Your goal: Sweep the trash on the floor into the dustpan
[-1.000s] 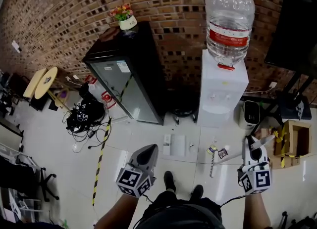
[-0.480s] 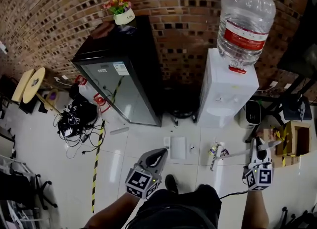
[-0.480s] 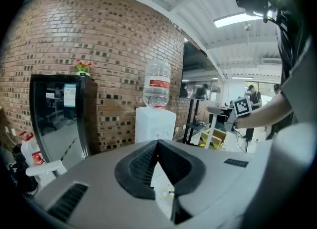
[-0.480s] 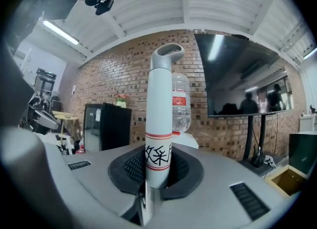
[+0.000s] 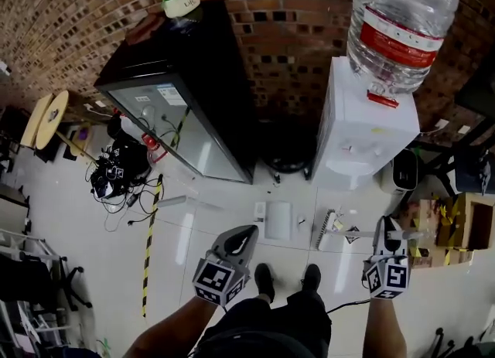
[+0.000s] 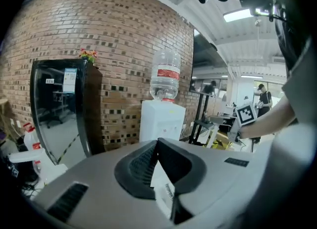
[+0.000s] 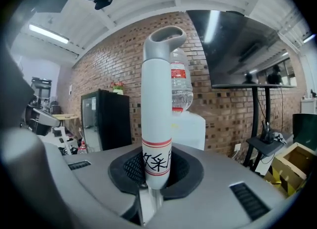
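My right gripper is shut on the white broom handle, which has red stripes and a grey loop at its end. The handle runs left, low over the floor, to the broom head. A small piece of trash lies just right of the broom head, and a tiny scrap lies to its left. The white dustpan rests flat on the tiles, ahead of my left gripper. That gripper's jaws are shut, and I see nothing held between them in the left gripper view.
A black glass-door fridge and a white water dispenser stand against the brick wall. A cable tangle and yellow-black floor tape lie at the left. A cardboard box is at the right. My shoes are below the dustpan.
I have stepped closer to the wall. The broom head has moved left, nearer the dustpan, past the trash piece. The left gripper stays shut.
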### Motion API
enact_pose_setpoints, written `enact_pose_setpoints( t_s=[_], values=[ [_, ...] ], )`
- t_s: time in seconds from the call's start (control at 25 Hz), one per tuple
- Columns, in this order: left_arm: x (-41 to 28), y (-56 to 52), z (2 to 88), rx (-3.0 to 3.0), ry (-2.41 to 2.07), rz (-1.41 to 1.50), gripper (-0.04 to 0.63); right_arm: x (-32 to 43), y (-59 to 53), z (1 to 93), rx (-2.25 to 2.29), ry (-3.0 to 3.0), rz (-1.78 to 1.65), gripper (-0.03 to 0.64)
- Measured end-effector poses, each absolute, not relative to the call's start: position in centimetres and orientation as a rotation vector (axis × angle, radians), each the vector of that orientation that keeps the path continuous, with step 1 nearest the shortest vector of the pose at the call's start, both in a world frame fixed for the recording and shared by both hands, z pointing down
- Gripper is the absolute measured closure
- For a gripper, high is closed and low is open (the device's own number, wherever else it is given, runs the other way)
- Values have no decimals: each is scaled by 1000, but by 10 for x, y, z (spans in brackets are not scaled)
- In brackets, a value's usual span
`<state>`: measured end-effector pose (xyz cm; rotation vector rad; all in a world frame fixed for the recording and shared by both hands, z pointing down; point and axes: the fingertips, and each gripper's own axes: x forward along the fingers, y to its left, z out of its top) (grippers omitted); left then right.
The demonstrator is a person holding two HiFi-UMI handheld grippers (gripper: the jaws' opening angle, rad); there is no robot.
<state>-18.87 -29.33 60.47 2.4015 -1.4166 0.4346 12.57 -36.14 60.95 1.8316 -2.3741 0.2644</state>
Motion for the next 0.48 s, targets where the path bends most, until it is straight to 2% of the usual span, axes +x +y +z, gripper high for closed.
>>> enact_pose_setpoints(
  t_s=[0.48],
  values=[
    [-194,-312,659,2254,-1506,464,575,82,-405,663,1641,-2419,266,574]
  ],
)
